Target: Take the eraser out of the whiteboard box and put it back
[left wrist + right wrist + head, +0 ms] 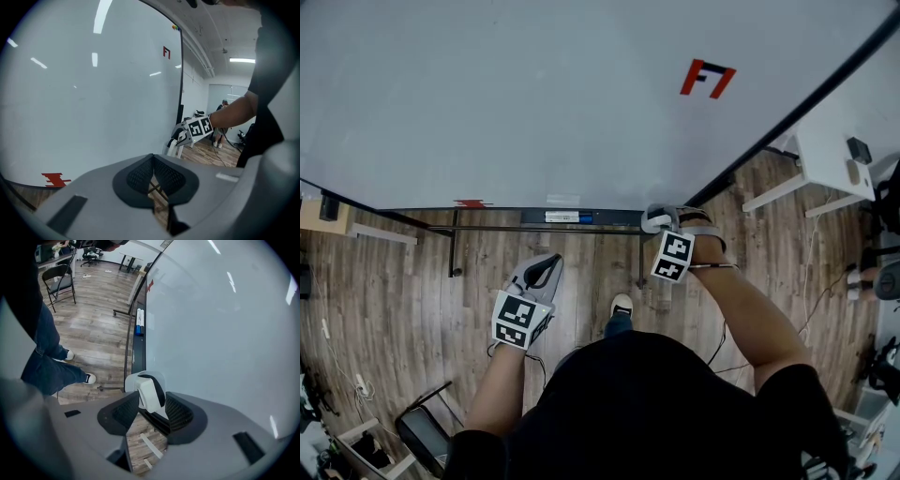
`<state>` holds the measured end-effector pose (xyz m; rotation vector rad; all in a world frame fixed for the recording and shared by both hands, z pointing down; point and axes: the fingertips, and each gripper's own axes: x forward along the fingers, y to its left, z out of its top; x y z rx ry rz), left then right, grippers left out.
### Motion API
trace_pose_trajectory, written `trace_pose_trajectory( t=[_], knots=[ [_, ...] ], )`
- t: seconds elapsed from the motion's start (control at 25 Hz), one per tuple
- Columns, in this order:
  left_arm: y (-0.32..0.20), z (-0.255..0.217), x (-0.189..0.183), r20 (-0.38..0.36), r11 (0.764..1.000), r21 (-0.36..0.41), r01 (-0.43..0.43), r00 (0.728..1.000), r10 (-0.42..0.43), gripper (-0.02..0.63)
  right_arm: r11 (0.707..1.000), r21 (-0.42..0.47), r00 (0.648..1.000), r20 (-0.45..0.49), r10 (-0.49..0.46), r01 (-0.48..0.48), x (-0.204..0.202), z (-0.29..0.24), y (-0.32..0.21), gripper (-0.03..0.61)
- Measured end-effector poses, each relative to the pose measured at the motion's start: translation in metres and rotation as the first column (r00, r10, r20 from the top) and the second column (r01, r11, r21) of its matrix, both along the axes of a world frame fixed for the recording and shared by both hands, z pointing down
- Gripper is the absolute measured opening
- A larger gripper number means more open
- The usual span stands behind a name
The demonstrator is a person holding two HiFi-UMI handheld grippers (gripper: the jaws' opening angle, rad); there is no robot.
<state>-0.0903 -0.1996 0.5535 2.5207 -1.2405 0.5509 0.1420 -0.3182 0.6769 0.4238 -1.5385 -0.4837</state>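
The white eraser (149, 392) with its black felt side stands in a white box (136, 378) on the whiteboard's tray (138, 352). My right gripper (152, 401) points steeply down at it, jaws on either side of the eraser; a thin gap shows at the right pad, so it is open. In the head view the right gripper (659, 223) sits at the tray's right end, against the whiteboard (534, 94). My left gripper (153, 159) hangs lower left (546, 267), away from the board, shut with nothing in it.
Two markers (139, 319) lie further along the tray (567, 217). The board's stand legs (453, 246) reach over the wooden floor. The person's shoe (621, 307) is below the tray. A white table (825, 155) stands right; a folding chair (422, 436) is at lower left.
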Motion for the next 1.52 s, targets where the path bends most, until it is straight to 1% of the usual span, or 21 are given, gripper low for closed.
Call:
trace_pose_trajectory(
  t=[0.28, 0.44, 0.56, 0.76, 0.96, 1.08, 1.36, 1.52],
  knots=[
    [-0.002, -0.004, 0.006, 0.005, 1.0, 0.013, -0.023, 1.0, 0.023, 0.009, 1.0, 0.018, 1.0, 0.018, 0.017, -0.018, 0.01, -0.013, 0.002, 0.175],
    [-0.002, -0.008, 0.007, 0.008, 0.999, 0.022, -0.03, 1.0, 0.03, 0.009, 0.998, 0.009, 0.993, 0.1, 0.064, -0.065, 0.011, -0.031, 0.008, 0.175],
    [-0.003, -0.011, 0.007, 0.008, 0.999, 0.028, -0.033, 0.999, 0.033, 0.009, 0.994, 0.004, 0.976, 0.19, 0.11, -0.113, 0.011, -0.048, 0.012, 0.173],
    [-0.003, -0.017, 0.011, 0.014, 0.998, 0.04, -0.054, 0.998, 0.054, 0.009, 0.977, -0.016, 0.92, 0.333, 0.207, -0.214, 0.017, -0.076, 0.019, 0.161],
    [-0.007, -0.028, 0.012, 0.019, 0.996, 0.066, -0.066, 0.998, 0.065, 0.009, 0.954, -0.008, 0.858, 0.436, 0.272, -0.299, 0.029, -0.099, 0.027, 0.129],
    [-0.006, -0.035, 0.014, 0.024, 0.994, 0.079, -0.074, 0.997, 0.073, 0.009, 0.94, -0.021, 0.816, 0.49, 0.306, -0.34, 0.037, -0.11, 0.036, 0.127],
    [0.001, -0.045, 0.018, 0.035, 0.991, 0.097, -0.096, 0.995, 0.093, 0.009, 0.912, -0.038, 0.734, 0.58, 0.354, -0.409, 0.052, -0.132, 0.055, 0.092],
    [0.005, -0.05, 0.02, 0.038, 0.989, 0.107, -0.104, 0.994, 0.101, 0.009, 0.9, -0.043, 0.704, 0.607, 0.368, -0.434, 0.059, -0.139, 0.067, 0.083]
  ],
)
